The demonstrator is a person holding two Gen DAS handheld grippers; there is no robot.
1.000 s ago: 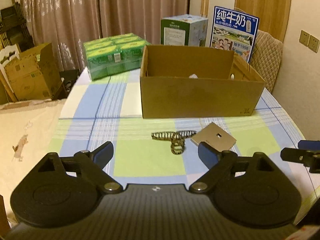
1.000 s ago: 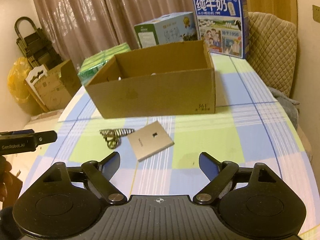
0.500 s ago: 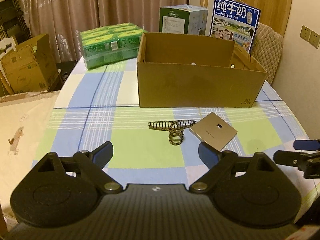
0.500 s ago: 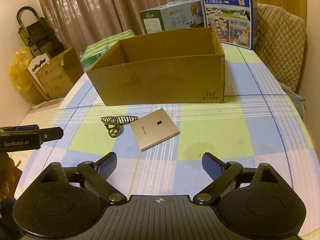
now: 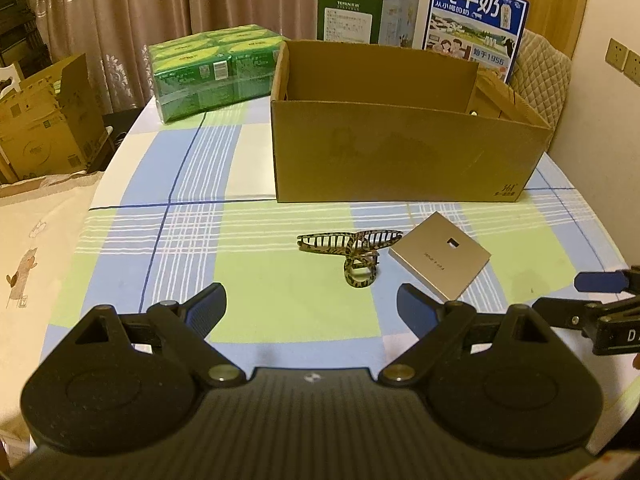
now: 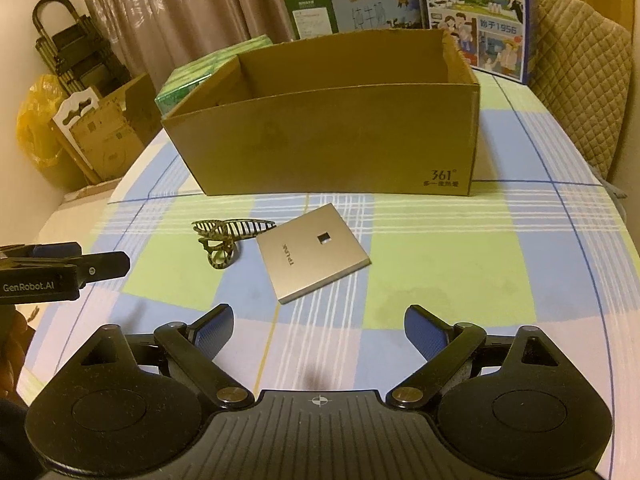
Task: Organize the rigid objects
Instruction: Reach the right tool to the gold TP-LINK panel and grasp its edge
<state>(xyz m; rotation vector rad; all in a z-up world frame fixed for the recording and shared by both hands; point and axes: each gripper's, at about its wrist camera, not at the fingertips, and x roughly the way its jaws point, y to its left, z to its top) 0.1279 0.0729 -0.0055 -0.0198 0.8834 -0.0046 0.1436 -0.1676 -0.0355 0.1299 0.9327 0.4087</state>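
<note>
A striped hair claw clip [image 5: 350, 252] lies on the checked tablecloth, next to a flat silver square panel [image 5: 440, 259]. Both also show in the right wrist view: the clip [image 6: 226, 240] and the panel [image 6: 312, 252]. Behind them stands an open cardboard box [image 5: 400, 152], also in the right wrist view [image 6: 332, 140]. My left gripper [image 5: 310, 306] is open and empty, short of the clip. My right gripper [image 6: 318, 328] is open and empty, short of the panel. Each gripper's fingers show at the edge of the other's view.
A green shrink-wrapped pack [image 5: 212, 68] sits at the table's back left. Milk cartons [image 5: 474, 20] stand behind the box. A padded chair [image 6: 580, 80] is at the right. Cardboard boxes [image 5: 44, 116] stand on the floor to the left.
Both grippers have moved forward and lower toward the clip and the panel, which now look larger. Nothing on the table has moved.
</note>
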